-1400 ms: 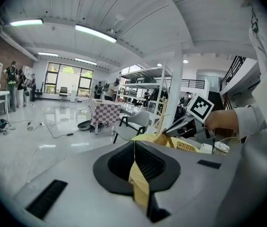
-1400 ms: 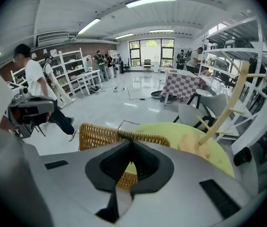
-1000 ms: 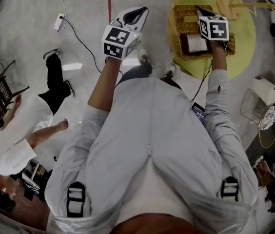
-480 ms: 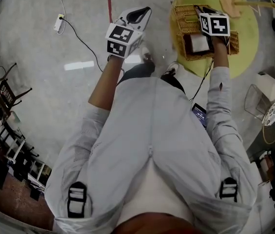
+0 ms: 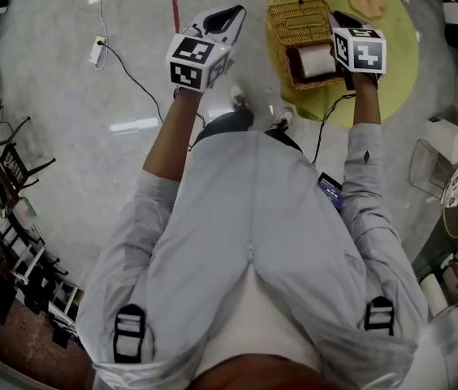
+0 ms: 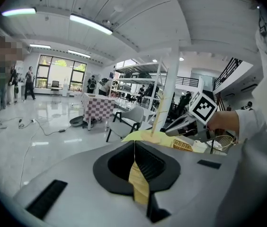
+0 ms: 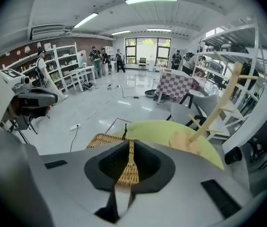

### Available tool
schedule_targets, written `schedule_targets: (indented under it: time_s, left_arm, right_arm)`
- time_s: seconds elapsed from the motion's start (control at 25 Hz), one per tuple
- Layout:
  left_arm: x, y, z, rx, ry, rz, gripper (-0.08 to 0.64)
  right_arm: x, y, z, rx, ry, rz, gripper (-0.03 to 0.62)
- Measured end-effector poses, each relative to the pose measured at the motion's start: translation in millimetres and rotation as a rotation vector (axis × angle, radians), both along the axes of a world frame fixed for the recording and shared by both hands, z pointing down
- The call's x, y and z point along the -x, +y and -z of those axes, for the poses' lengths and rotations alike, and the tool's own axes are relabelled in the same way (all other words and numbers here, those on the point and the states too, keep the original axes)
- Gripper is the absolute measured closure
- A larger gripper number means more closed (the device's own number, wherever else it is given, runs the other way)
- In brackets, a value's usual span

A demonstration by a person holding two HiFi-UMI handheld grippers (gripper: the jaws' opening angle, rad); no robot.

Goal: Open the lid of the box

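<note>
A wicker box (image 5: 306,63) stands on the round yellow table (image 5: 391,71), its pale inside showing. Its wicker lid (image 5: 298,15) is swung back on the far side; in the right gripper view the lid (image 7: 106,140) lies flat just beyond the jaws. My right gripper (image 5: 339,21) hovers at the box's right edge, jaws closing to a narrow slit with nothing pressed between them. My left gripper (image 5: 231,15) hangs over the floor left of the table, shut and empty; its jaws meet in the left gripper view (image 6: 134,148).
A wooden stand (image 7: 204,122) rises from the table's far side. A power strip and cable (image 5: 99,49) lie on the floor at left. A white box (image 5: 444,140) and a wire basket (image 5: 424,173) sit at right. Checkered table and chairs stand beyond.
My right gripper has shifted from over the box to its right edge, and the box's open inside shows more fully. A person in white at the left has left the head view.
</note>
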State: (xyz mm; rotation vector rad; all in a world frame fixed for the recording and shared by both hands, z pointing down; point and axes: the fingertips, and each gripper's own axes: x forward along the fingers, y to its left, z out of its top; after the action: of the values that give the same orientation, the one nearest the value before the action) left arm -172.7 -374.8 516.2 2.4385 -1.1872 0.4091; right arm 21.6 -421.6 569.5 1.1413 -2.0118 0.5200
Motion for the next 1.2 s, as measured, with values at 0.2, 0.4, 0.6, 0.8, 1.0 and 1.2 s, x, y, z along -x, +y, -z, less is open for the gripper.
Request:
schedule_targets:
  time_s: [0.2, 0.4, 0.6, 0.8, 1.0, 1.2]
  left_arm:
    - [-14.2, 10.9, 32.7, -0.058, -0.027, 0.025, 0.531]
    - [-33.1, 22.2, 70.8, -0.141, -0.042, 0.055, 0.531]
    - [-53.7, 39.5, 100.8, -0.222, -0.175, 0.036, 0.531]
    - [-78.6, 52.2, 149.9, -0.347, -0.205, 0.005, 0.531]
    - [-103.6, 74.0, 185.1, -0.419, -0.179, 0.001, 0.531]
    - [-114.4, 88.2, 220.6, -0.505, -0.195, 0.014, 0.531]
  right_arm:
    - [-23.1, 20.5, 60.3, -0.113, -0.032, -0.001, 0.557]
    - [-49.3, 41.8, 120.5, -0.258, -0.077, 0.018, 0.566]
    - [-71.0, 62.1, 174.5, -0.357, -0.173, 0.019, 0.568]
    - [-89.3, 75.3, 229.3, -0.48, -0.221, 0.027, 0.568]
    - [-106.6, 103.0, 259.9, -0.555, -0.241, 0.046, 0.568]
    - [-106.7, 121.1, 288.2, -0.637, -0.215, 0.123, 0.569]
